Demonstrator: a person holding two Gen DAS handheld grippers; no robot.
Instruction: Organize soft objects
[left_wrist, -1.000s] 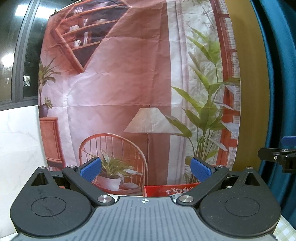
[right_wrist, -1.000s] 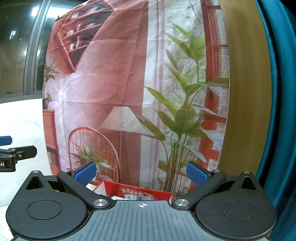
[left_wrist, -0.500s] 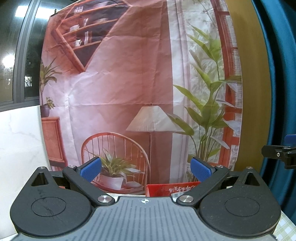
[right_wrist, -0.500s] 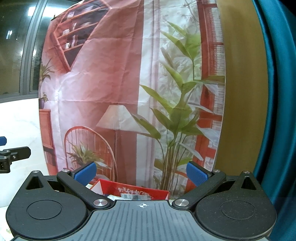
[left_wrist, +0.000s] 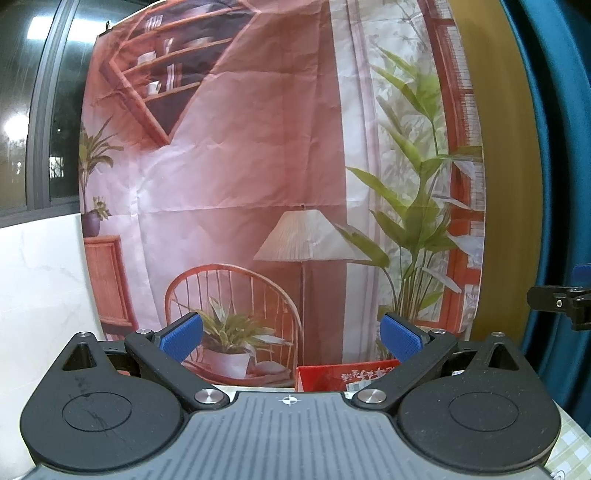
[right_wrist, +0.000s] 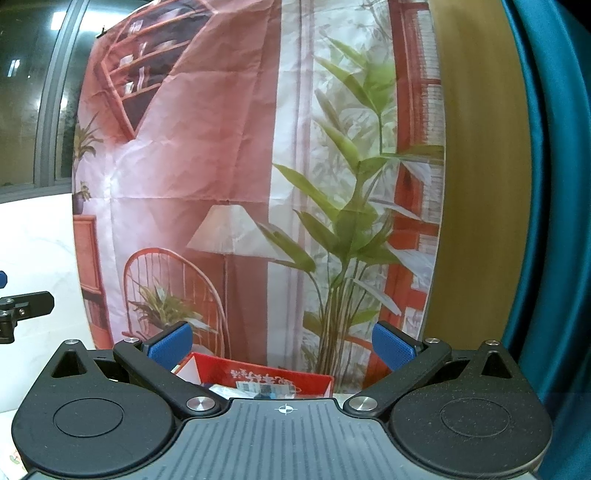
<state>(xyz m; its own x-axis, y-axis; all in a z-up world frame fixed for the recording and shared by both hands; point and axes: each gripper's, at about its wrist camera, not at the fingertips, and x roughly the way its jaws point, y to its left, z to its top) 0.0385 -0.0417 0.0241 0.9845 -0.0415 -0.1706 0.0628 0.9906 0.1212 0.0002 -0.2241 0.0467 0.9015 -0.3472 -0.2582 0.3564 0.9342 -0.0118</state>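
My left gripper (left_wrist: 291, 338) is open and empty, held up and facing a printed backdrop. My right gripper (right_wrist: 282, 341) is open and empty too, held level with it. A red box (right_wrist: 266, 378) with white print stands low ahead, mostly hidden behind the gripper bodies; some items show inside it in the right wrist view. It also shows in the left wrist view (left_wrist: 343, 376). No soft objects are plainly visible. The right gripper's finger shows at the right edge of the left wrist view (left_wrist: 554, 302).
A printed cloth backdrop (left_wrist: 258, 166) of a room with chair, lamp and plants hangs ahead. A teal curtain (right_wrist: 546, 221) hangs at the right, a white marble wall (left_wrist: 40, 295) and dark window at the left. A checked tablecloth (left_wrist: 569, 443) shows low right.
Both grippers have drifted slightly: the backdrop shifts right in the left wrist view and left in the right wrist view. Jaws stay open.
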